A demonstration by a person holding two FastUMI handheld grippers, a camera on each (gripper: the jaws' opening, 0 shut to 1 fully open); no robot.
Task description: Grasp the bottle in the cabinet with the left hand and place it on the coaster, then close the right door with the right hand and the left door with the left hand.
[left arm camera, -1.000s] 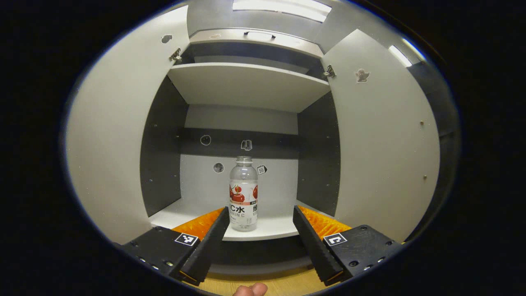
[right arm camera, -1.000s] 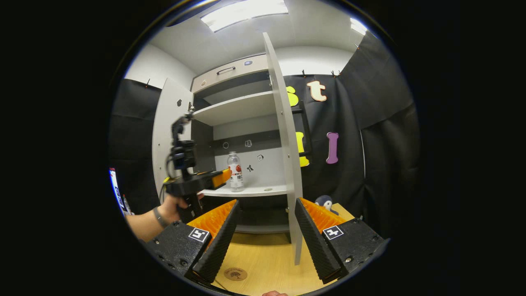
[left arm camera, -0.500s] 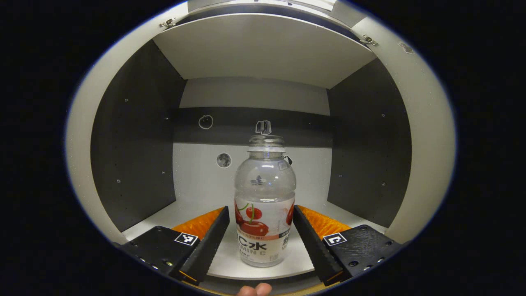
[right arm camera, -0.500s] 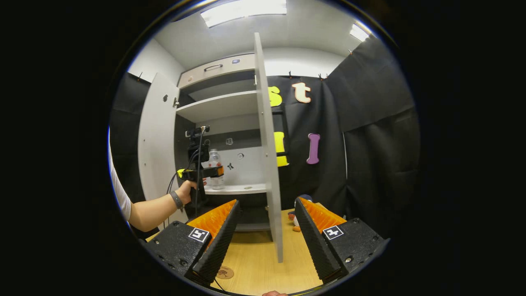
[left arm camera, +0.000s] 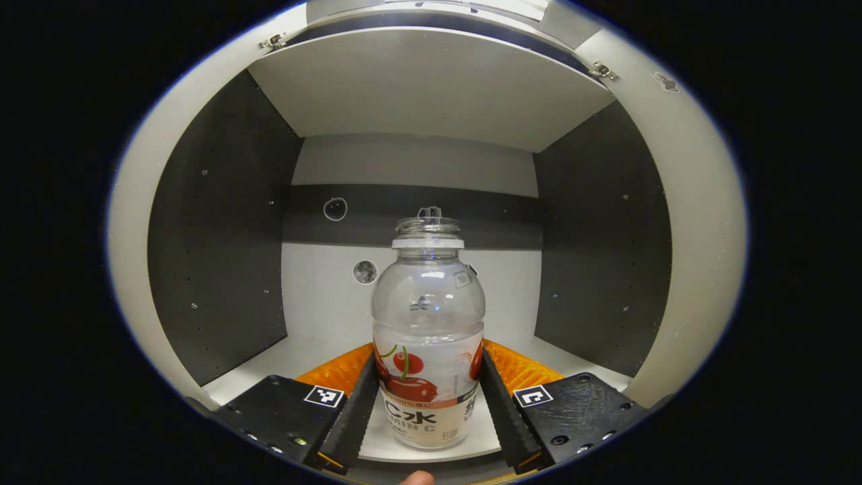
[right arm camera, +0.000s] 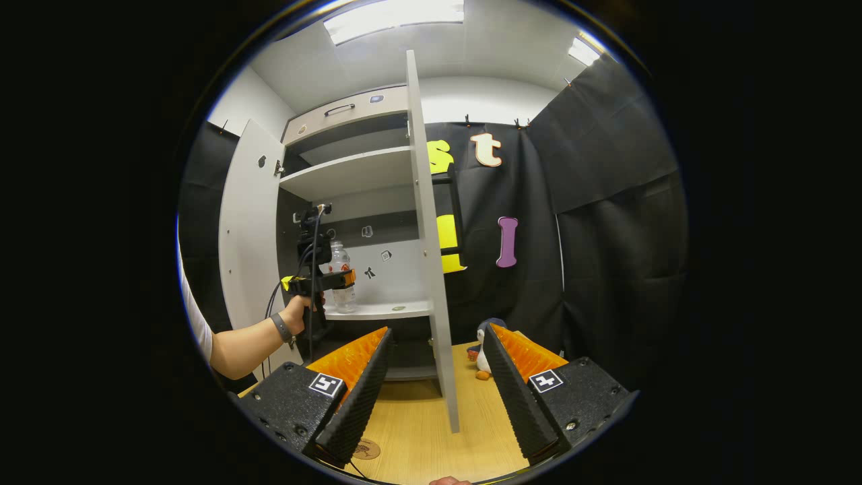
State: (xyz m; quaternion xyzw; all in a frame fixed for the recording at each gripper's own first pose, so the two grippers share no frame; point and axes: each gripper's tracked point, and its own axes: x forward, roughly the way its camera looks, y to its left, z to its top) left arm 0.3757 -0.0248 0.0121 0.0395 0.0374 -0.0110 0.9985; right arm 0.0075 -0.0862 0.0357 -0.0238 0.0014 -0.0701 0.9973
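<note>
A clear bottle [left arm camera: 428, 316] with a cherry label stands upright on the cabinet's lower shelf [left arm camera: 296, 350]. My left gripper [left arm camera: 428, 356] is shut on its lower body, one finger pressing each side. In the right gripper view the left gripper [right arm camera: 330, 279] is held by a hand inside the cabinet at the bottle [right arm camera: 340, 259]. My right gripper [right arm camera: 436, 333] hangs open over the wooden table, holding nothing. The round coaster [right arm camera: 367, 449] lies on the table by its left finger. The left door [right arm camera: 246, 229] and right door [right arm camera: 427, 256] both stand open.
An upper shelf [left arm camera: 424, 87] spans the cabinet above the bottle. Small stickers dot the back wall [left arm camera: 335, 209]. The open right door's edge stands just ahead of my right gripper. A penguin toy [right arm camera: 479, 343] sits on the wooden table [right arm camera: 431, 431] behind that door.
My left gripper moved into the cabinet around the bottle and its fingers closed onto the bottle's sides. The right gripper view shifted slightly; the right gripper stayed open.
</note>
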